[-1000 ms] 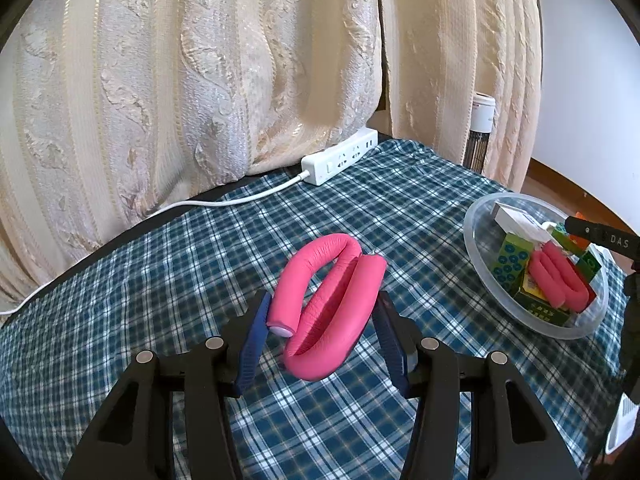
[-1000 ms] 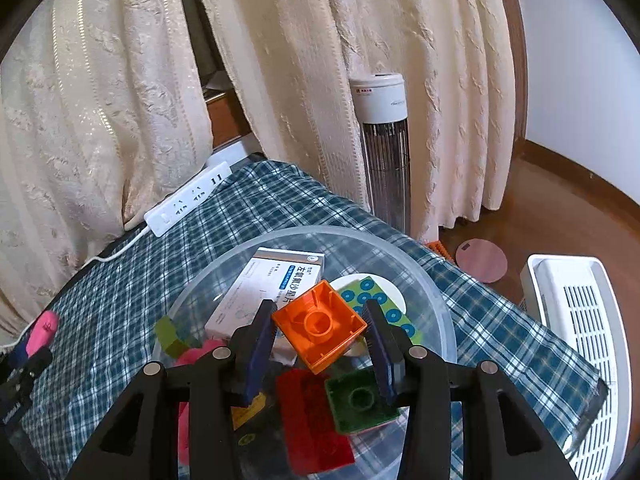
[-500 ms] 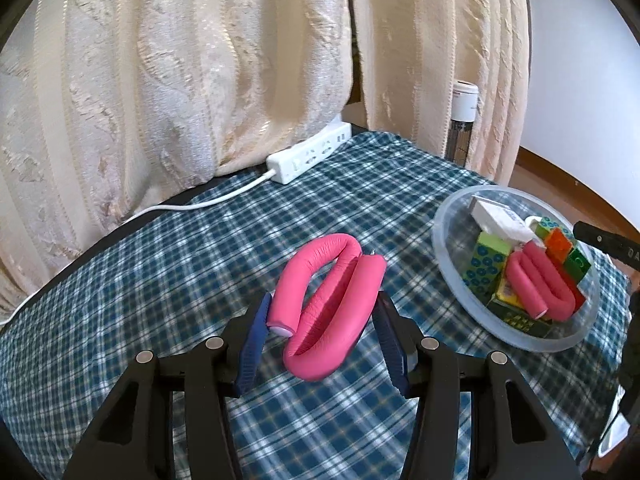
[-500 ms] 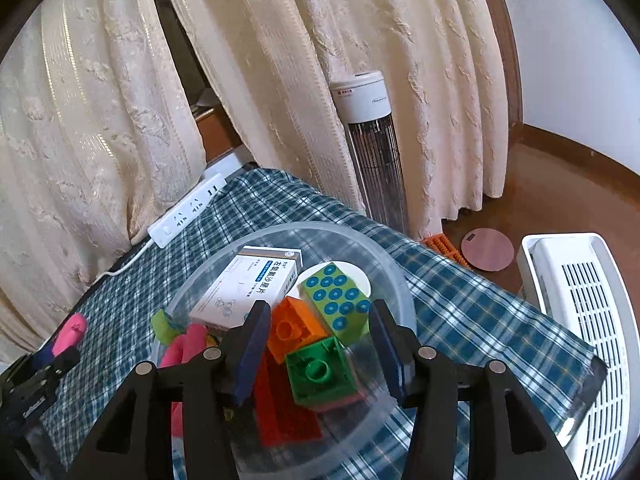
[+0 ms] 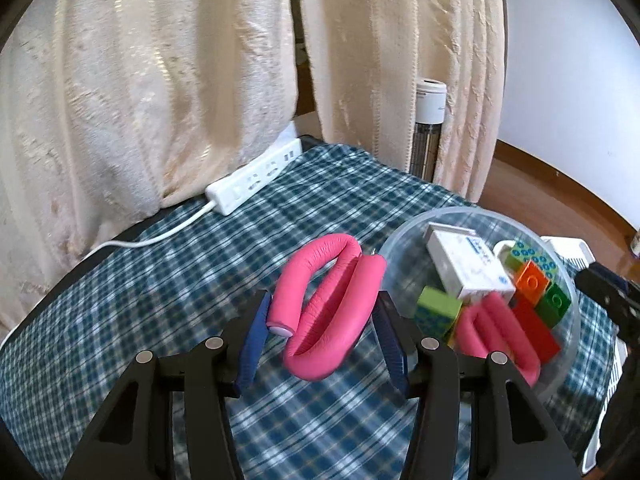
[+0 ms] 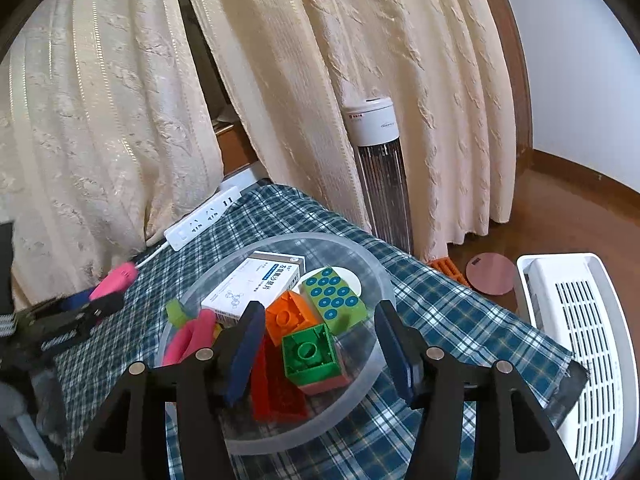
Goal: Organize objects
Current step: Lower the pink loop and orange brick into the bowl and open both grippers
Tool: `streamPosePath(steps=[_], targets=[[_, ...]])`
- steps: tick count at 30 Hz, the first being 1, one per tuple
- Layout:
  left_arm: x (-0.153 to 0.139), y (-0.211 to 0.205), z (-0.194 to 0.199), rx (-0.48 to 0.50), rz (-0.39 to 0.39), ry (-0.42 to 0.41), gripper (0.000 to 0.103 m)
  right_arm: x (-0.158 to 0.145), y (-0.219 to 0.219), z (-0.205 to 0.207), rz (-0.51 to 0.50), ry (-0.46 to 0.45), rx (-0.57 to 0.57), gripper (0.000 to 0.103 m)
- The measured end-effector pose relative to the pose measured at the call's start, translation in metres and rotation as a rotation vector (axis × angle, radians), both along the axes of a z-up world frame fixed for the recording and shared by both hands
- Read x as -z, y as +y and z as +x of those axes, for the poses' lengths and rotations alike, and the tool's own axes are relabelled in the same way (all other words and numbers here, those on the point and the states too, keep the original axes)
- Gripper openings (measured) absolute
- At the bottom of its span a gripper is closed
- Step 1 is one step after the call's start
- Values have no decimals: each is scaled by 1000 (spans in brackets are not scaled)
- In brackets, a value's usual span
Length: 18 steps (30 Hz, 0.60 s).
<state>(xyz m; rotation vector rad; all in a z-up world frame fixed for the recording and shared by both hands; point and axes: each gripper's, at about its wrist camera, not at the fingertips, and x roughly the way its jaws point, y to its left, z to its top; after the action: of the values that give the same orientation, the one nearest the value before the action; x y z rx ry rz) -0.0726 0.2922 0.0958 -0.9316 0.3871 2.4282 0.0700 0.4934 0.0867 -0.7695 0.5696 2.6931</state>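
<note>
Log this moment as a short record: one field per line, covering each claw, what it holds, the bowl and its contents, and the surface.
left claw: shut on the pink foam roller, held beside the bowl
right claw: open, empty, above the bowl
bowl: clear plastic, on the tablecloth
bowl contents: white medicine box, orange brick, green brick, red brick, dotted green block, second pink roller
surface: plaid tablecloth
also on surface: white power strip
</note>
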Motion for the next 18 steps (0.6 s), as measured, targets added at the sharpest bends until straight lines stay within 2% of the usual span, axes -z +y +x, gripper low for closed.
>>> streamPosePath(steps=[9,18], targets=[[11,43,-22,43,-22,-42,53,6,13,8,-21,16,-1,60],[21,73,-26,107,-33,-78,54,8,32,15,-31,36,36,60]])
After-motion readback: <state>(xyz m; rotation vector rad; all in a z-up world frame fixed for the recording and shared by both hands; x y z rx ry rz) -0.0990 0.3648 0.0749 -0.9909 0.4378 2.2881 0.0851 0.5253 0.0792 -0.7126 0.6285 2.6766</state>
